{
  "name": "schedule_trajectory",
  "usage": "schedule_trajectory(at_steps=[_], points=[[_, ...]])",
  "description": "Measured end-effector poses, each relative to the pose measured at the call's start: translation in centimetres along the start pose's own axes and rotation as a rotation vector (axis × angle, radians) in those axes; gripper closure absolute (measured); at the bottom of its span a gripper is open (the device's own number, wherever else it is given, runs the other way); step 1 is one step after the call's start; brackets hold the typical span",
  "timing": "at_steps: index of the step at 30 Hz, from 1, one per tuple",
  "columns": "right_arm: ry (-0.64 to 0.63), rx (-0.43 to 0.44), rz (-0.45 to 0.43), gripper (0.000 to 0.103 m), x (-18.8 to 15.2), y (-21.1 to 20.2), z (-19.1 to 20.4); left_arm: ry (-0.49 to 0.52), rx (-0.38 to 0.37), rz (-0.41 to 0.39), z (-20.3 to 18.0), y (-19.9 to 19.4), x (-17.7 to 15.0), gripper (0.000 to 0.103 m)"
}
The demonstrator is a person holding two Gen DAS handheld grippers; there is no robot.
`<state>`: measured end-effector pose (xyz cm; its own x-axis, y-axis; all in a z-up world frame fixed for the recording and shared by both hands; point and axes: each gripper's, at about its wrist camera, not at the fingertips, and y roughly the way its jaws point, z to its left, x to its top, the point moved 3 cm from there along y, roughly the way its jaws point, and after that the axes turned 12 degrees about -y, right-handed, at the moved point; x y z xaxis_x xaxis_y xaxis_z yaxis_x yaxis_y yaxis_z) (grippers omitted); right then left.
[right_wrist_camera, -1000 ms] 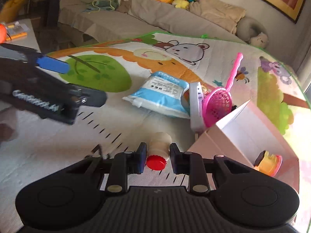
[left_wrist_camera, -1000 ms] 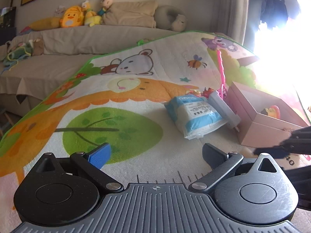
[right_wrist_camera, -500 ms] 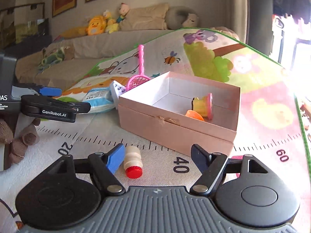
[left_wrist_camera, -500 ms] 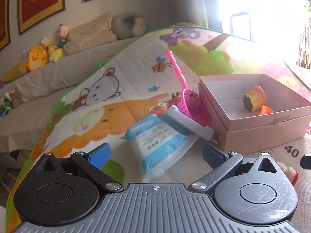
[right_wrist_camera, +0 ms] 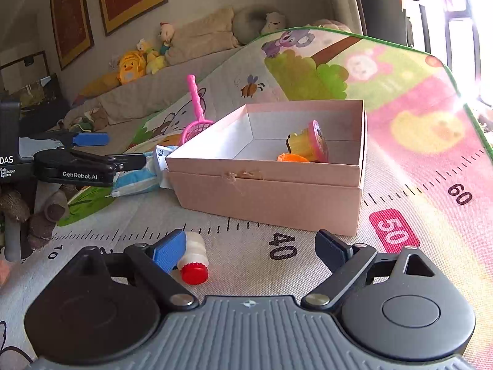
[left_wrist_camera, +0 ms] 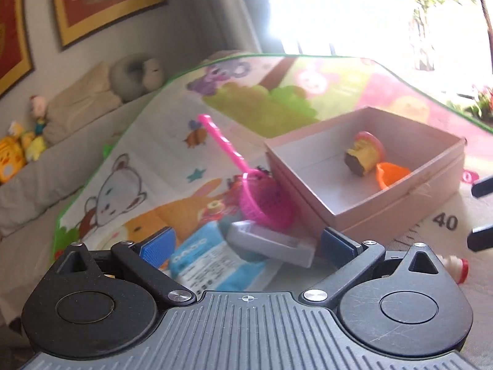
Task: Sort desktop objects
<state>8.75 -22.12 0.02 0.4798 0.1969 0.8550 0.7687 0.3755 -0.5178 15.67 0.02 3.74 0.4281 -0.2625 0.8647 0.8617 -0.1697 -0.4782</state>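
Note:
A pink open box (left_wrist_camera: 397, 199) (right_wrist_camera: 265, 191) stands on the play mat and holds a yellow-and-pink toy (left_wrist_camera: 365, 154) (right_wrist_camera: 308, 143) and an orange piece (left_wrist_camera: 393, 174). My left gripper (left_wrist_camera: 245, 242) is open, with a grey flat case (left_wrist_camera: 271, 242) and a blue-white packet (left_wrist_camera: 212, 265) lying between its fingers. A pink scoop net (left_wrist_camera: 265, 203) leans beside the box. My right gripper (right_wrist_camera: 249, 246) is open and empty. A small white bottle with a red cap (right_wrist_camera: 194, 262) (left_wrist_camera: 456, 266) lies on the mat by its left finger.
The mat has printed ruler marks near the front edge. A sofa with plush toys (right_wrist_camera: 135, 64) runs behind the mat. Bright window glare (left_wrist_camera: 354, 9) fills the upper right. The left gripper also shows at the left of the right wrist view (right_wrist_camera: 74, 166).
My right gripper has let go of the red-capped bottle, which now lies on the mat, and has opened. My left gripper has swung right and closer to the grey case and packet.

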Motion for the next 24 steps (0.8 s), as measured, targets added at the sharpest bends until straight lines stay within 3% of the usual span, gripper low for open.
schedule_trajectory(at_steps=[3, 7, 14, 20, 24], points=[[0.011, -0.005, -0.005, 0.008, 0.1, 0.0, -0.2, 0.086, -0.034, 0.045, -1.5, 2.0, -0.7, 0.0], [0.026, 0.001, 0.013, 0.005, 0.0, 0.3, -0.3, 0.121, -0.097, 0.079, -1.8, 3.7, -1.3, 0.0], [0.059, 0.018, 0.042, 0.003, -0.2, 0.8, -0.5, 0.117, -0.18, 0.104, 0.0, 5.1, -0.6, 0.0], [0.072, 0.022, 0.066, 0.002, -0.5, 1.1, -0.5, 0.146, -0.191, 0.116, 1.1, 6.0, -0.3, 0.0], [0.074, 0.022, 0.072, 0.0, -0.6, 1.0, -0.4, 0.088, -0.273, 0.11, 0.8, 5.3, -0.8, 0.0]])
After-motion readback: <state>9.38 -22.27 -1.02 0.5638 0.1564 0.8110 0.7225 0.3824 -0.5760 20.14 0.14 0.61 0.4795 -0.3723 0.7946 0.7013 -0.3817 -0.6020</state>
